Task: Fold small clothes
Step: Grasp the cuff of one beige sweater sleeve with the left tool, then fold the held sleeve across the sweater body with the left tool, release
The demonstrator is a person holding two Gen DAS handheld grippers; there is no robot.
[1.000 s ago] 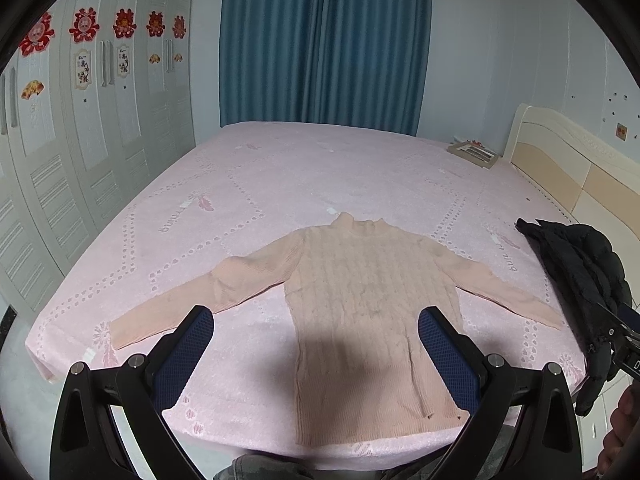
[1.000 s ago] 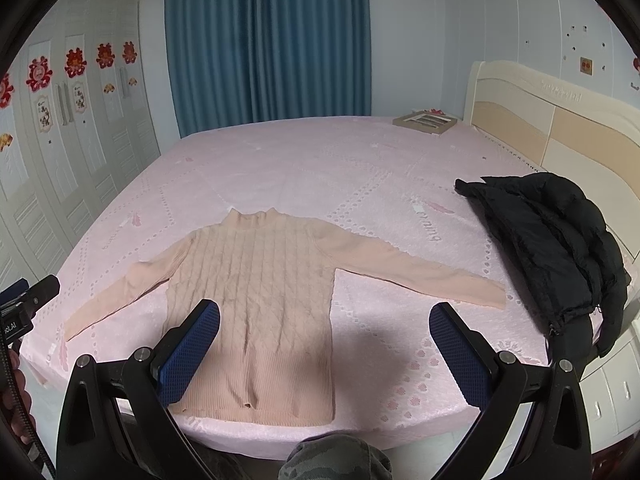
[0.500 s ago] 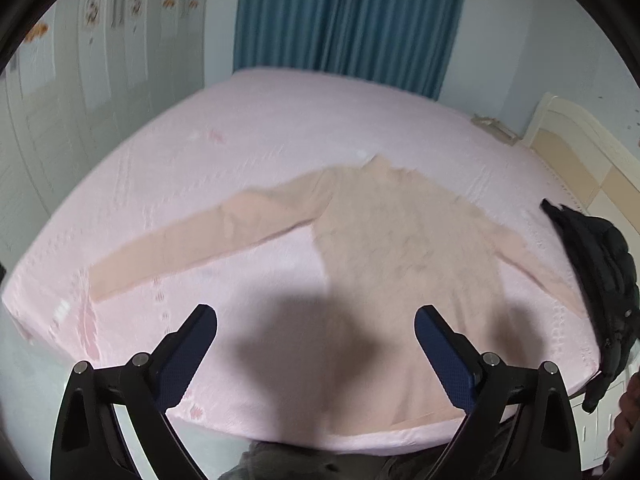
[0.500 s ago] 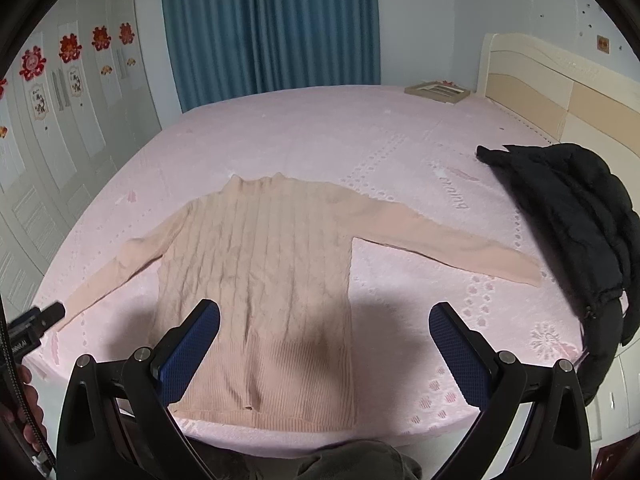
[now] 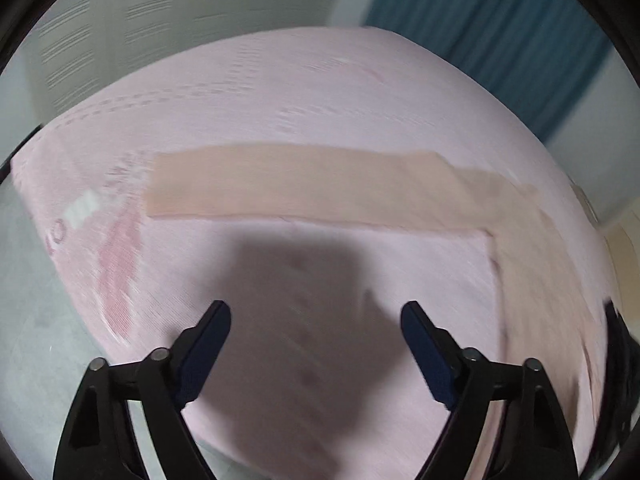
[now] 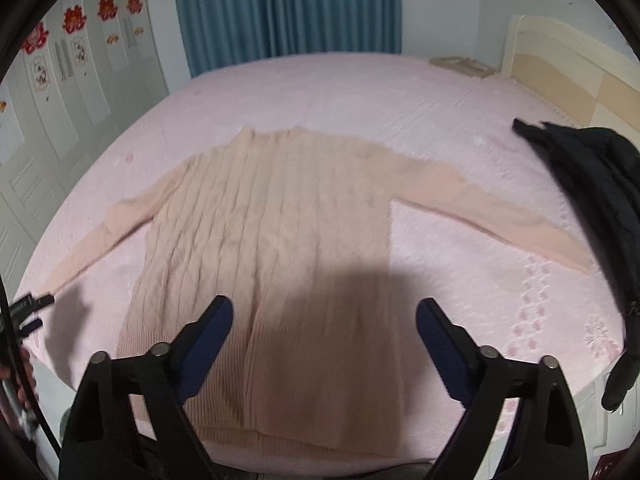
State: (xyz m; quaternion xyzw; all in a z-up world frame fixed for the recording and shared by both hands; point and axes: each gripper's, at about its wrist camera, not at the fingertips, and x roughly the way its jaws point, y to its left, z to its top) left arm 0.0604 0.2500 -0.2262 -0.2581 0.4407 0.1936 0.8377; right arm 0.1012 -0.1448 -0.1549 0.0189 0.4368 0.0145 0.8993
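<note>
Item: peach cable-knit sweater (image 6: pixel 272 216), laid flat, front up, on a bed with a pink bedspread (image 6: pixel 360 92). Hem lies at the near edge of the bed, collar toward the middle, both sleeves spread out to the sides.

Right wrist view: shows the whole garment. Right claw (image 6: pixel 324 320) hangs over the ribbed hem, its blue-padded fingers (image 6: pixel 208 340) apart and closing, no cloth pressed between them; the pads stand clear above the knit. A dark shadow falls across the lower body of the sweater. One sleeve cuff reaches toward a black padded jacket (image 6: pixel 592 184) that lies along the bed edge by the cream headboard (image 6: pixel 568 56) and hangs over the side. Teal curtains (image 6: pixel 288 8) hang behind the far edge; white wardrobe doors with red paper decorations (image 6: pixel 76 16) stand beside the bed. A flat boxed item sits at the far corner near the headboard; too small to identify. The other claw's tip (image 6: pixel 32 304) shows at the frame edge near the other sleeve cuff.

Left wrist view: heavily motion-blurred. Shows only one sleeve (image 5: pixel 304 184), stretched straight toward a near corner of the bed, and a strip of the sweater body. Left claw (image 5: pixel 316 316) hovers over bare bedspread short of the sleeve, fingers apart and closing on nothing. Grey floor (image 5: pixel 36 320) shows past the bed edge.
</note>
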